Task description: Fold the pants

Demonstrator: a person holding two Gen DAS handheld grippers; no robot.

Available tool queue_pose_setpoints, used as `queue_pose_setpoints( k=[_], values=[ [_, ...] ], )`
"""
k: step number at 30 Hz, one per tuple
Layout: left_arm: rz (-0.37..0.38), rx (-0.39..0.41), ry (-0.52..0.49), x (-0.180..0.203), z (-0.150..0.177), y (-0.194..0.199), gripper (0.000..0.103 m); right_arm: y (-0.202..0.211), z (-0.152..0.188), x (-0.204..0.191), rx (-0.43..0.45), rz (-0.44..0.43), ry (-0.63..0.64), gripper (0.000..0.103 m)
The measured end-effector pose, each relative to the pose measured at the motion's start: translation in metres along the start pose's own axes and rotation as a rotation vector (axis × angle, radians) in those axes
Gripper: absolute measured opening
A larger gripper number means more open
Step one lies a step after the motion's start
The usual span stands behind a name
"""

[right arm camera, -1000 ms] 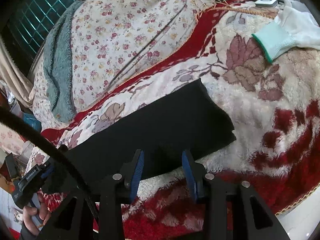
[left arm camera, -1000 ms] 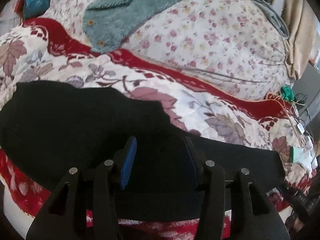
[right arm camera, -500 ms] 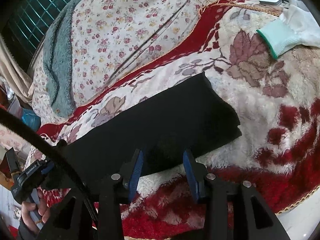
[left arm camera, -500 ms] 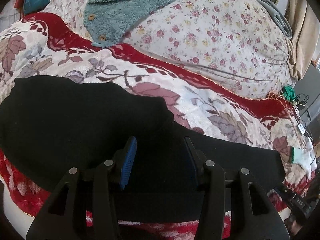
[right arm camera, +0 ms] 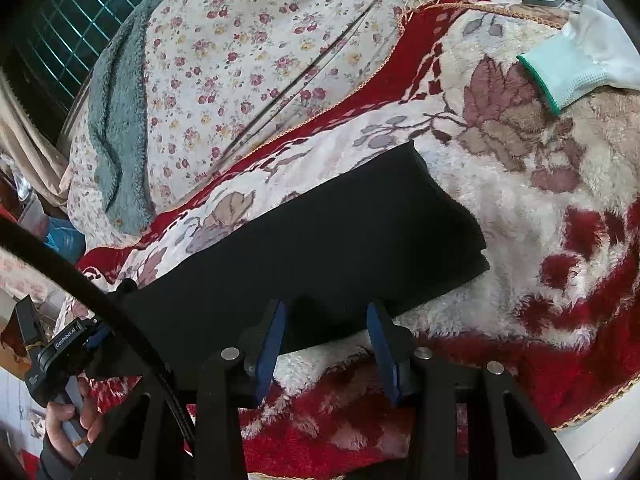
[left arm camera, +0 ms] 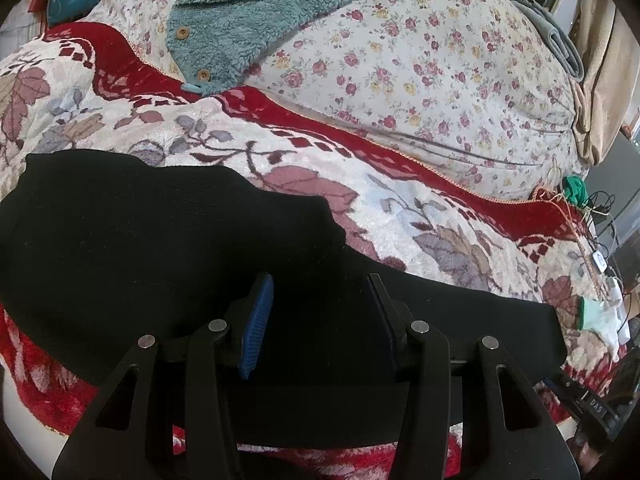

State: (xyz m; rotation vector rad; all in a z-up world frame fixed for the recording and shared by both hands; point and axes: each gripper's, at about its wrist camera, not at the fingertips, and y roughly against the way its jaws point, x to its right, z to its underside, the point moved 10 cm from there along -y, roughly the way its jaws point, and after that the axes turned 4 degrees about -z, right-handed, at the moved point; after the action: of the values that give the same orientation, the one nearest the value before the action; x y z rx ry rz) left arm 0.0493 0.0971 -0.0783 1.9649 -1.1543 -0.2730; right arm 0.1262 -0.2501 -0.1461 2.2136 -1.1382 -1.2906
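- Black pants [left arm camera: 160,248] lie flat on red floral blanket [left arm camera: 400,216] atop bed.
- Left gripper [left arm camera: 320,308]: jaws released, over pants.
- Right gripper [right arm camera: 326,334]: jaws released, at pants' edge.

Pants [left arm camera: 160,248] flat on blanket [left arm camera: 400,216]; jacket [left arm camera: 240,20] behind, glove [right arm camera: 580,64] far right

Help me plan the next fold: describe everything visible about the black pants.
The black pants lie flat on the red-and-cream floral blanket, already folded lengthwise into a long band of matte, soft-looking fabric. The wider waist end spreads left; the layered leg end is squared off. Both open grippers, left and right, sit at its near edge, gripping nothing.
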Motion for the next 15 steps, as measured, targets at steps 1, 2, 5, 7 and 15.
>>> queue_pose_setpoints(
  k=[1,2,5,7,15],
  values=[
    [0.011,0.004,0.003,0.001,-0.001,0.001,0.046,0.000,0.000,0.000,0.000,0.000,0.000,0.041],
    [0.022,0.012,0.008,0.002,-0.002,0.002,0.046,0.000,0.000,0.000,0.000,-0.001,0.000,0.041],
    [0.069,0.091,0.024,0.007,-0.011,0.013,0.046,0.000,0.000,-0.001,0.002,-0.003,-0.003,0.041],
    [0.069,0.157,0.009,0.012,-0.019,0.023,0.046,0.000,0.000,-0.002,0.002,-0.005,-0.006,0.041],
    [0.221,0.127,-0.006,0.037,-0.020,0.021,0.046,0.001,0.001,-0.001,0.001,-0.005,-0.004,0.041]
  ],
)
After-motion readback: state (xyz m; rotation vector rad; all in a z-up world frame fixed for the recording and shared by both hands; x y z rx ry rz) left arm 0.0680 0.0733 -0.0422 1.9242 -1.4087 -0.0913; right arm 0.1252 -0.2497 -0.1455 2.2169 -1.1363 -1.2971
